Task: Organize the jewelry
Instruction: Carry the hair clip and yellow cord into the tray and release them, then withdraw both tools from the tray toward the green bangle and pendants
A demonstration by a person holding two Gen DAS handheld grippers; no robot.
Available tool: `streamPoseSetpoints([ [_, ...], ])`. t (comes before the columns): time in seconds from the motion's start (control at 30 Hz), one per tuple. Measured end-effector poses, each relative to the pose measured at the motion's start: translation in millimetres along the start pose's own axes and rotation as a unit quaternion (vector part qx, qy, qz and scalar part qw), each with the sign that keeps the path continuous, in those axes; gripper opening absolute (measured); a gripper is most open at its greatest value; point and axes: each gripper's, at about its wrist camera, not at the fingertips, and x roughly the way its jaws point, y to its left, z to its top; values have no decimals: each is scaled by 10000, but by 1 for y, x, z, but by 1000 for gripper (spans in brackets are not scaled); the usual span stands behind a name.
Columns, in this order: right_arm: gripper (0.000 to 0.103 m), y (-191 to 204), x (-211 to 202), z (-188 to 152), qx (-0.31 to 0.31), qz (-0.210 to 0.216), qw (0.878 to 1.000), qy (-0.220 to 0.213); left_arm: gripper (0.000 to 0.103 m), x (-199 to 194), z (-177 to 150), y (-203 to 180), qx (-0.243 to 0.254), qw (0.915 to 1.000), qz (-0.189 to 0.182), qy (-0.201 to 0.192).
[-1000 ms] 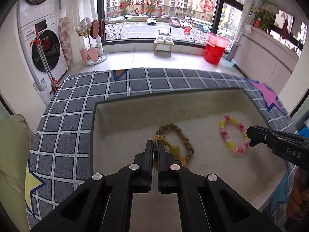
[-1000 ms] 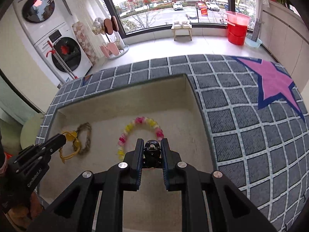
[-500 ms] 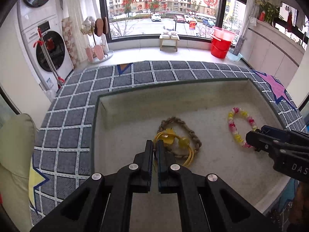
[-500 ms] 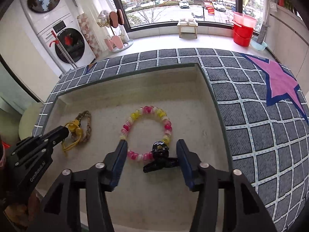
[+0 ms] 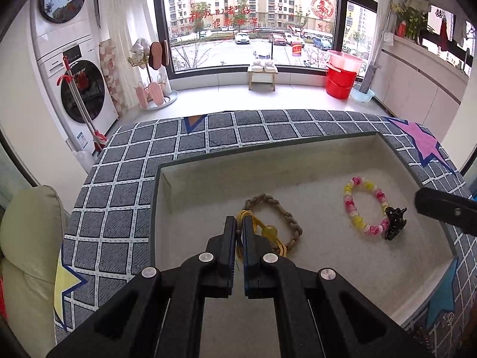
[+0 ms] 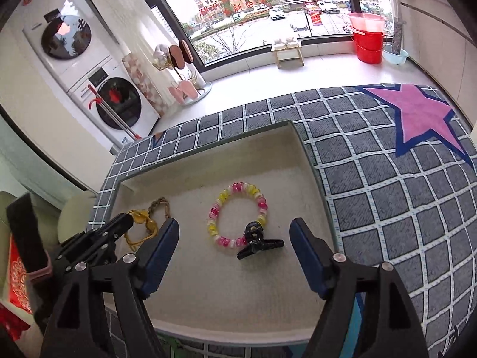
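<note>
Left gripper point(image 5: 238, 232) clamped tight on yellow cord bracelet point(image 5: 269, 232), over braided bracelet point(image 5: 286, 217) in cream tray point(image 6: 208, 161). Beaded bracelet point(image 6: 237, 213) mid-tray, touching black claw clip point(image 6: 258, 240). Right gripper point(image 6: 234, 235) fingers just spread wide, gripping nothing, clip lying loose between.

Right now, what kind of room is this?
Probably a home laundry balcony or sunroom: stacked washer and dryer, a slipper rack and a red bucket by a big window facing apartment blocks.
</note>
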Motion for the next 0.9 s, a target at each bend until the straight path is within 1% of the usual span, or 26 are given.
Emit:
streamPoseSetpoints([
  [0.17,80,-9,-11,-2,153,34,9999,-42,17,7,1,1,19,9999,-19,123],
  [0.37,80,-12,-22,-4,189,34,9998,-101,17,5,2,-1,71,9998,-151,123],
  [0.4,80,-13,-25,-4,205,47,9997,-116,37,4,2,-2,93,9998,-156,122],
  [0.43,80,-15,-27,-5,218,54,9997,-128,103,3,3,-2,106,9998,-128,121],
  [0.47,80,-15,-29,-7,236,57,9996,-144,103,1,3,-1,69,9999,-22,92],
  [0.5,80,-16,-32,-7,251,58,9995,-161,103,0,3,-1,59,10000,60,-42],
  [0.57,80,-17,-36,-9,272,55,9994,-199,103,3,3,-1,70,10000,18,-50],
  [0.63,80,-19,-39,-11,300,39,9993,-205,103,3,4,-1,59,10000,52,-50],
  [0.73,84,-21,-44,-14,314,32,9993,-199,103,-7,3,1,32,9998,60,-165],
  [0.77,91,-20,-44,-14,294,37,9994,-193,103,-11,2,1,39,9997,82,-205],
  [0.8,103,-20,-46,-16,248,35,9995,-196,103,-16,0,0,45,9996,115,-239],
  [0.9,103,-16,-59,-25,99,-16,9991,-416,103,-33,-8,1,77,9991,185,-360],
])
